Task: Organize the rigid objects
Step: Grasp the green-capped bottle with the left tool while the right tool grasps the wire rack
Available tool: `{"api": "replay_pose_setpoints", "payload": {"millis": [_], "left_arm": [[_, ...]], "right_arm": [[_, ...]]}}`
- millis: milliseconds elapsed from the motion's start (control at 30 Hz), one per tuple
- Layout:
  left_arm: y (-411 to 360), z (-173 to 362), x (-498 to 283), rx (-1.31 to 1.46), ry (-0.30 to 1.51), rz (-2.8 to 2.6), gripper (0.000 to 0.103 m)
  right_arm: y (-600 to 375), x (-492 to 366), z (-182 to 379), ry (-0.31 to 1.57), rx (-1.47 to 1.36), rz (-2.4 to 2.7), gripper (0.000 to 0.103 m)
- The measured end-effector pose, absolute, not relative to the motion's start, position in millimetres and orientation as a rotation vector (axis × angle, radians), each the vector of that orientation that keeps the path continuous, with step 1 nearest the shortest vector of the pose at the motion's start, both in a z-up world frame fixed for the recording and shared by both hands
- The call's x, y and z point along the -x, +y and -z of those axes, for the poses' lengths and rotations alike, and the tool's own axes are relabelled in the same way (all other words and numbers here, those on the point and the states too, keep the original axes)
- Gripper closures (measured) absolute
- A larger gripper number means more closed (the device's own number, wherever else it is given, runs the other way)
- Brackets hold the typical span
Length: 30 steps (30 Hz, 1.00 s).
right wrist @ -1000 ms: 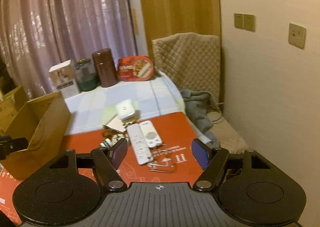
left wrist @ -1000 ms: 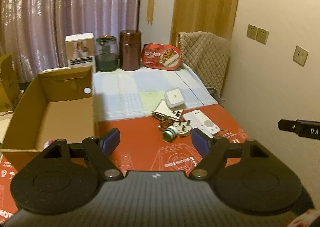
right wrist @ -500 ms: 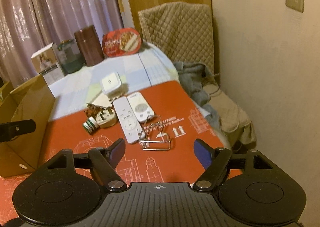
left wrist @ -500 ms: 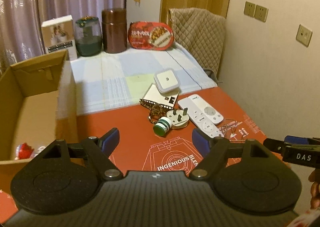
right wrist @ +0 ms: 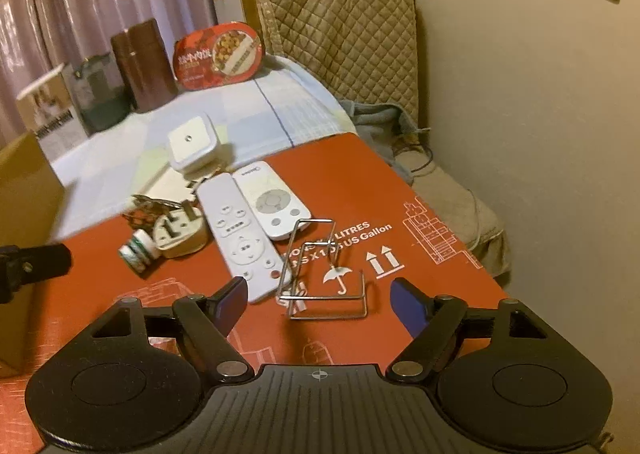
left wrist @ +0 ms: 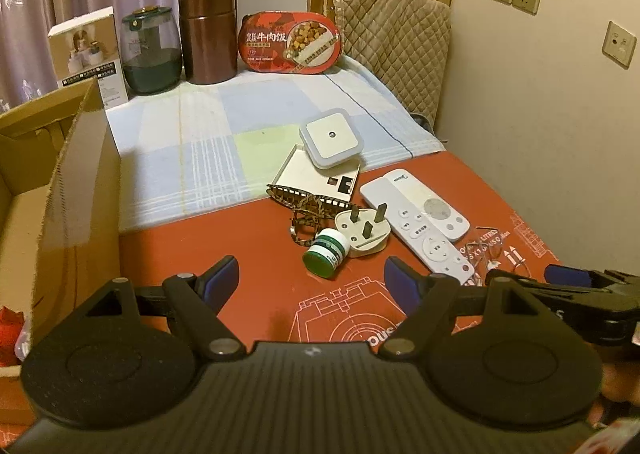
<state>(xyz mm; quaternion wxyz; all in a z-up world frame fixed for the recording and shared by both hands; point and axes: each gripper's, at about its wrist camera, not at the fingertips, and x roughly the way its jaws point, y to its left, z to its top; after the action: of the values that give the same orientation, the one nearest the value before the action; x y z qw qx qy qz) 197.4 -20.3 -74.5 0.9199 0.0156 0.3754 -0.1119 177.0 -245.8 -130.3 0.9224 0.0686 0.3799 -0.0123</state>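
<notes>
On the red mat lie a small green-capped jar [left wrist: 326,253], a white plug [left wrist: 364,233], two white remotes [left wrist: 416,219], a wire stand [right wrist: 320,266], a patterned hair clip [left wrist: 308,209], a white card [left wrist: 316,175] and a square white night light [left wrist: 331,138]. My left gripper [left wrist: 312,278] is open and empty, just short of the jar. My right gripper [right wrist: 320,300] is open and empty, with the wire stand's near end between its fingertips. The open cardboard box [left wrist: 76,189] stands at the left.
At the back stand a white carton [left wrist: 90,53], a green glass jar [left wrist: 151,49], a brown canister [left wrist: 207,33] and a red food tray [left wrist: 292,41]. A quilted chair [left wrist: 394,53] and the wall are at the right. A checked cloth [left wrist: 224,133] covers the far table.
Both grippers have moved forward and down toward the pile of objects. The right gripper has come up to the wire stand. The box has slid to the left of the left view.
</notes>
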Motion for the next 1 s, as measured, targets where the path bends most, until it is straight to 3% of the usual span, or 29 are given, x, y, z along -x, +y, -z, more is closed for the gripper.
{"api": "replay_pose_setpoints", "payload": {"millis": [267, 600, 1000], "left_arm": [[-21.7, 88.3, -203.2, -0.025, 0.788, 0.244, 0.027], [-20.2, 95.8, -204.0, -0.021, 0.796, 0.247, 0.027], [-29.4, 104.5, -211.3, -0.063, 0.775, 0.292, 0.026]], "right_arm": [[-247.4, -187.4, 146.7, 0.771, -0.147, 0.056, 0.031], [-244.0, -193.6, 152.6, 0.77, -0.071, 0.052, 0.051], [-250.1, -185.4, 146.6, 0.751, -0.018, -0.039, 0.052]]}}
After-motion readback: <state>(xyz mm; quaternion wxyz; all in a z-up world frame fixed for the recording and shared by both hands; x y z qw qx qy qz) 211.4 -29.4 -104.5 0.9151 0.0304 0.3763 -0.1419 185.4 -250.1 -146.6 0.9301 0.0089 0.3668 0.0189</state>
